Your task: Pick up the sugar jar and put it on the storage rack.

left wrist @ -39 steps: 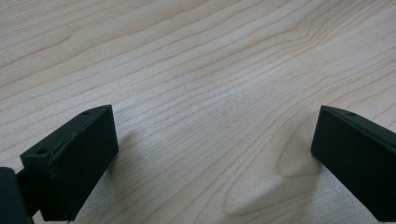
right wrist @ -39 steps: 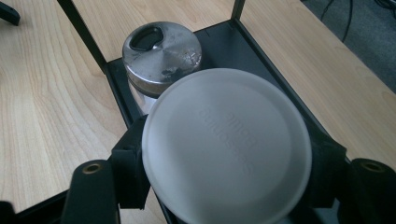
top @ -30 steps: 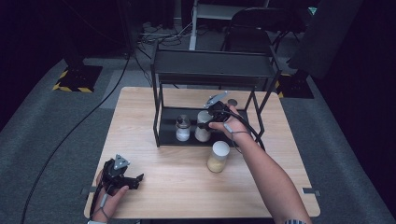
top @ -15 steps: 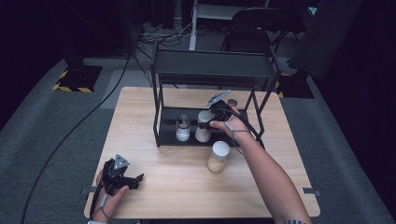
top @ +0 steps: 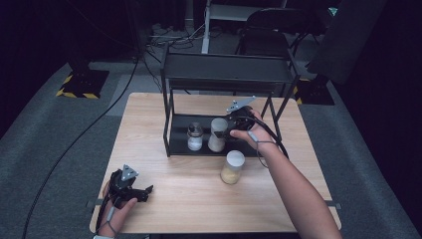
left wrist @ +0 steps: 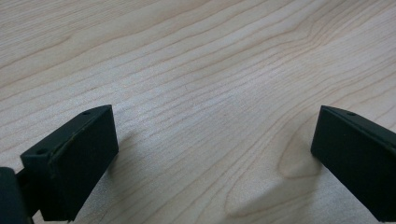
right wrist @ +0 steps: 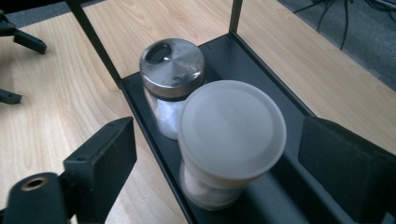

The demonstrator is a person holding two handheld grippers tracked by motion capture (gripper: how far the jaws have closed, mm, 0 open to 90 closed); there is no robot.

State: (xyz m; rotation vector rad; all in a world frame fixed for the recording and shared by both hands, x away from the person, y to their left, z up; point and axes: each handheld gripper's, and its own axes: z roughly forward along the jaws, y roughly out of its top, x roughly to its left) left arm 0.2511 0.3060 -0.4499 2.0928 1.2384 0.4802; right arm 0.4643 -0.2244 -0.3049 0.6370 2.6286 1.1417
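The right gripper is reaching into the bottom shelf of the black rack, and the jar with the white plastic lid sits right between its jaws. They're spread wide, one on each side of the jar with a gap showing on both sides, so it isn't clamped on anything. That jar stands upright on the lower tray of the rack, and it's just beside, maybe touching, a glass shaker with a shiny metal cap that holds white powder. From the high view the white-lid jar is on the right of the shaker. There's a third container, a jar with yellowish contents, standing on the table in front of the rack, close to the person's right wrist. So that's three containers total: two on the shelf, one out on the table. Two grippers, one in each hand. The left gripper is parked low at the near left corner of the table, well apart from everything, jaws wide apart with just bare wood grain between them. The table is light wood, sitting on grey carpet, and the room behind is dark with cables on the floor and yellow-black hazard tape off to the left.
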